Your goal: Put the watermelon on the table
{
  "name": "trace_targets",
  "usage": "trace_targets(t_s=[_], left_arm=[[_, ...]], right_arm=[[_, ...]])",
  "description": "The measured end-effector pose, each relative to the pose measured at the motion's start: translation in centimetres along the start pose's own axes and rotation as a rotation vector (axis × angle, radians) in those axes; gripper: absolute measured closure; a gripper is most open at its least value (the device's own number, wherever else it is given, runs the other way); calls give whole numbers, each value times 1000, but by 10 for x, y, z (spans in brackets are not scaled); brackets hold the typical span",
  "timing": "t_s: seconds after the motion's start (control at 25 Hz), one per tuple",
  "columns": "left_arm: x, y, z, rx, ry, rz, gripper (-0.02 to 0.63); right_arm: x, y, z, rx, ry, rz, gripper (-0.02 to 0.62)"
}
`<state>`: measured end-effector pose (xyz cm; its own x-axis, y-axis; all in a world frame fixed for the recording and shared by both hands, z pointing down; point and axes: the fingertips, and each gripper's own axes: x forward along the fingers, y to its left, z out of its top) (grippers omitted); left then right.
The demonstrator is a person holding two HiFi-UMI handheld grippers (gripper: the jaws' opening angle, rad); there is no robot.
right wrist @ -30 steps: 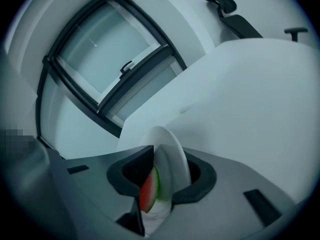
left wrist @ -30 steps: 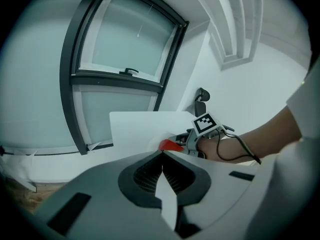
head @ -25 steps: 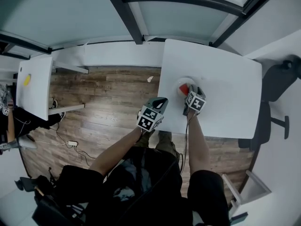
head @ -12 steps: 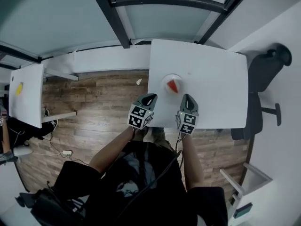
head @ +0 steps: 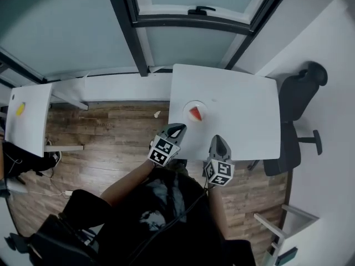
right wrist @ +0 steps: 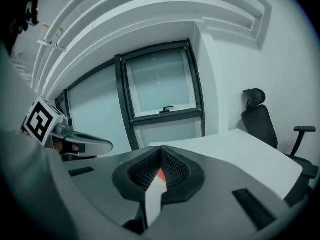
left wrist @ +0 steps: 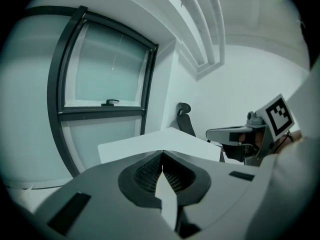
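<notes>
A red watermelon slice [head: 195, 113] lies on a small white plate [head: 187, 107] near the left front of the white table [head: 244, 110]. Both grippers hang in front of the table's near edge, apart from the plate. My left gripper [head: 178, 127] is shut with nothing in it; its tips meet in the left gripper view [left wrist: 162, 152]. My right gripper [head: 217, 139] is shut and empty too. Through the slit below its tips [right wrist: 160, 149] a bit of the red slice [right wrist: 159, 174] shows far off on the table.
A black office chair [head: 297, 87] stands at the table's right end. A dark-framed window [head: 183, 37] runs behind the table. Another white table [head: 28, 123] with a yellow thing [head: 20, 109] stands at far left, across the wooden floor [head: 111, 137].
The right gripper was at the plate by the slice; it has drawn back and up, off the table, and shut empty. The left gripper has risen a little. The slice stays on the plate.
</notes>
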<state>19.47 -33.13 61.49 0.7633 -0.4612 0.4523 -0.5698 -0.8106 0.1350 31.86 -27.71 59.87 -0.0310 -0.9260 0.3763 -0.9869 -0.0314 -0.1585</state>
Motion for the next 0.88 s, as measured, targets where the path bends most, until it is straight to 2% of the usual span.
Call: trace_targets(t_s=[0.16, 0.48, 0.72, 0.88], left_arm=[[-2, -12, -4, 26, 31, 0, 600], [-13, -7, 4, 36, 2, 20, 600], [-21, -9, 23, 26, -37, 31, 600], [-21, -22, 45, 92, -77, 1, 600]], right_arm=[[-5, 8, 3, -23, -6, 22, 584], [-9, 8, 4, 5, -29, 7, 584], [-2, 20, 9, -35, -26, 31, 584], [3, 22, 8, -43, -22, 40, 584]])
